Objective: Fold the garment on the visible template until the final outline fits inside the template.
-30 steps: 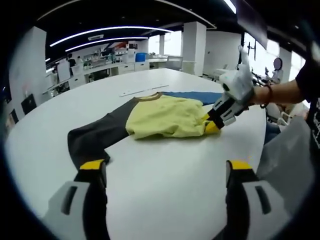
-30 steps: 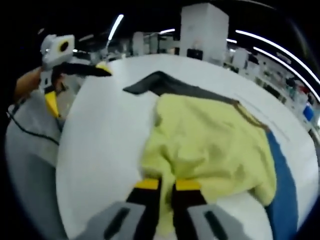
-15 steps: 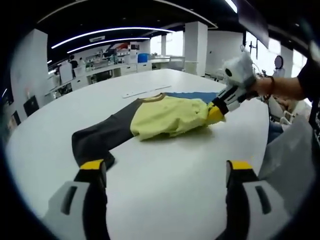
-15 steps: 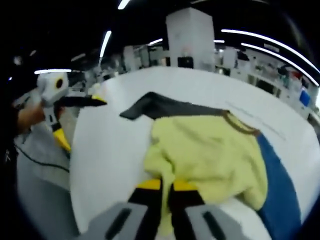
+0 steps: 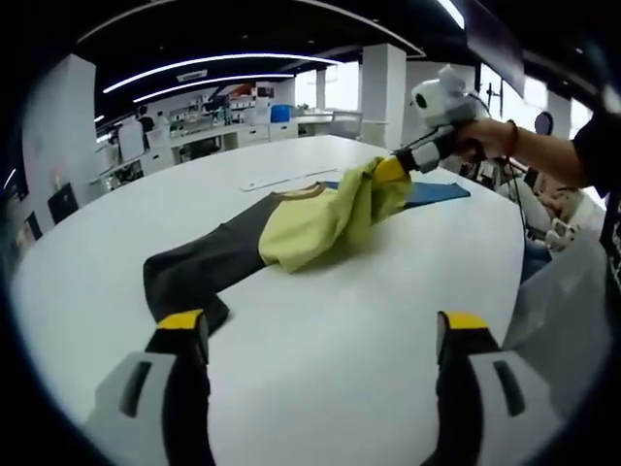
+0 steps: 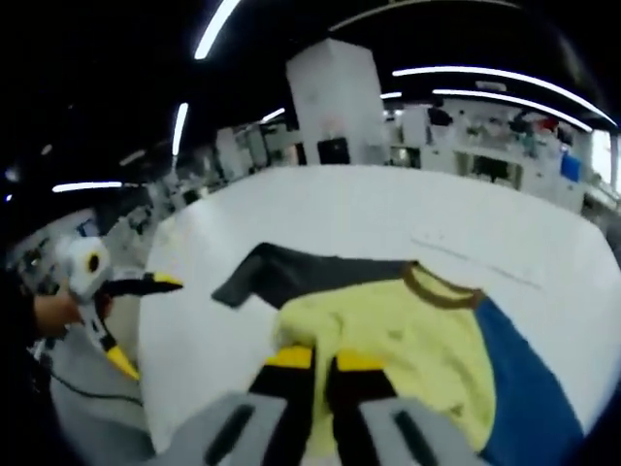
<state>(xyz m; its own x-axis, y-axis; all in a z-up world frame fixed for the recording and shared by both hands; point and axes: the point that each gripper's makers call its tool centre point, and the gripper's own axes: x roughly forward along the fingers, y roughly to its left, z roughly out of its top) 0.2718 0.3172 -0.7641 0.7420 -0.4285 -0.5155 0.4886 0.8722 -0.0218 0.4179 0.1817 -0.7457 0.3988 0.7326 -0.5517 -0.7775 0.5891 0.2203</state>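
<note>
A yellow shirt [image 5: 320, 218] with a brown collar [image 5: 294, 190] and a dark grey sleeve [image 5: 199, 267] lies on the white table [image 5: 320, 349]. Part of it rests on a blue template [image 5: 434, 191]. My right gripper [image 5: 391, 172] reaches in from the right, shut on the yellow hem and holding it up off the table. In the right gripper view its jaws [image 6: 323, 361] stand pressed together on the yellow cloth [image 6: 388, 335], above the sleeve [image 6: 281, 275] and the template [image 6: 514, 388]. My left gripper [image 5: 322, 330] is open over bare table, close to the sleeve end. It also appears as the left gripper [image 6: 131, 286] in a hand.
A thin pale strip [image 5: 277, 177] lies on the table beyond the collar. The table's near edge curves round at the right [image 5: 509, 282], where a person sits. Desks and a white pillar [image 6: 330, 107] stand far behind.
My right gripper has lifted the yellow hem off the table and carried it up and back toward the collar, bunching the shirt and baring more blue template. The left gripper has stayed put.
</note>
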